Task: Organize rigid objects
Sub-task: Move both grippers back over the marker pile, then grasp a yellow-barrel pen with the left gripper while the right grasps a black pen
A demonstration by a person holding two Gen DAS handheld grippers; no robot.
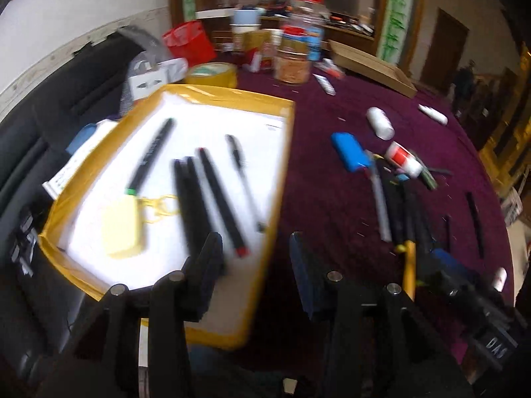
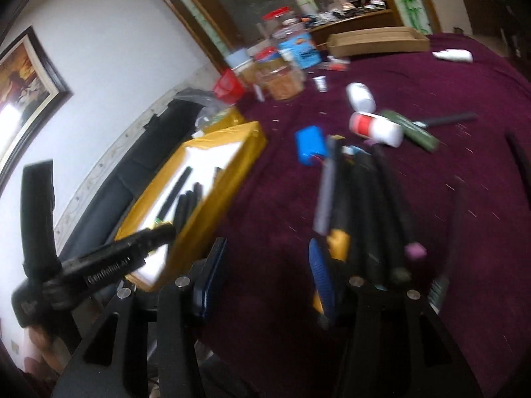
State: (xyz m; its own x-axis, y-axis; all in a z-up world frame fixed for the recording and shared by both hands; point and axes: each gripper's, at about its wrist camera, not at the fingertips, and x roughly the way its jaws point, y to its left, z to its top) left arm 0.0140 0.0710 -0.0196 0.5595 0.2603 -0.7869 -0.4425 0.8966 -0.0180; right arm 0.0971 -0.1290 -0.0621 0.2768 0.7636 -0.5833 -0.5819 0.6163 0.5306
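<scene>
1. Left gripper [image 1: 255, 265]: black angular finger frames with round silver screw heads at the joints. Flat dark pads line the inner faces, the right one bluish.
2. Right gripper [image 2: 265, 272]: the same black frames and silver screws. Its pads [image 2: 320, 275] are blue and ribbed.
3. In the right wrist view the left gripper shows as a black body with blurred white lettering and a tall black handle.

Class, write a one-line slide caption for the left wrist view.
Open left gripper hovers at the yellow-rimmed tray holding several pens, more pens scattered on the maroon cloth.
</scene>
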